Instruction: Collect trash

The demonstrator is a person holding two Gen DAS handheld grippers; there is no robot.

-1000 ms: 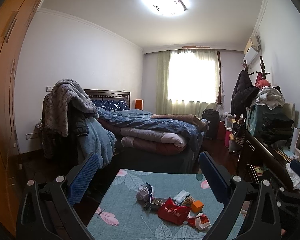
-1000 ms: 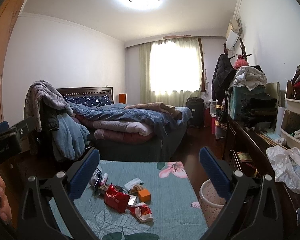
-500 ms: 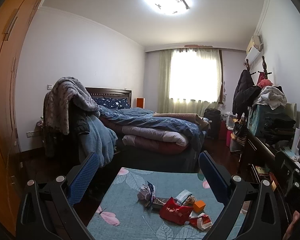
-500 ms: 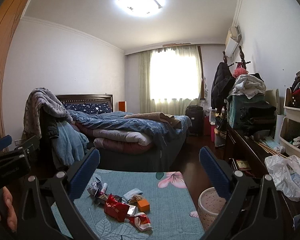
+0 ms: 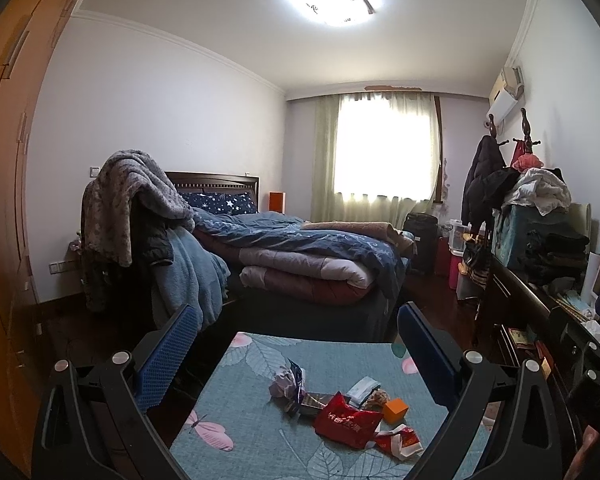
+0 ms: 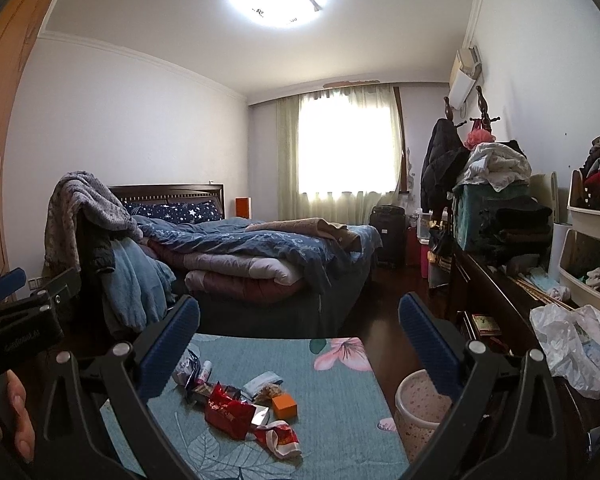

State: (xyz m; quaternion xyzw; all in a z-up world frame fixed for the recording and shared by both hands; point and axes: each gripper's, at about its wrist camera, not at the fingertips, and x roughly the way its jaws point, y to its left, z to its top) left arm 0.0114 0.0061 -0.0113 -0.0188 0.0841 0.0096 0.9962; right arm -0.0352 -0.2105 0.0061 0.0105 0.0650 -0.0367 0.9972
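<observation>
A heap of trash lies on a table with a teal floral cloth (image 5: 244, 432) (image 6: 340, 392): a red snack bag (image 5: 346, 420) (image 6: 228, 410), a small orange box (image 5: 395, 410) (image 6: 284, 406), a red-and-white wrapper (image 5: 398, 440) (image 6: 280, 438), a crumpled purple wrapper (image 5: 284, 384) (image 6: 186, 370) and a pale packet (image 5: 363, 388) (image 6: 264, 382). A pinkish waste bin (image 6: 418, 412) stands right of the table. My left gripper (image 5: 298, 344) and right gripper (image 6: 300, 332) are both open and empty, held above and short of the trash.
An unmade bed (image 5: 300, 260) stands beyond the table. A dark dresser (image 6: 496, 308) piled with clothes, bins and a white plastic bag (image 6: 580, 348) runs along the right. A wooden wardrobe (image 5: 8, 200) is at the left. Dark floor lies between.
Both grippers have tilted slightly down and drifted; the room has slid upward a little in both views. The jaws stayed open and the trash has not moved.
</observation>
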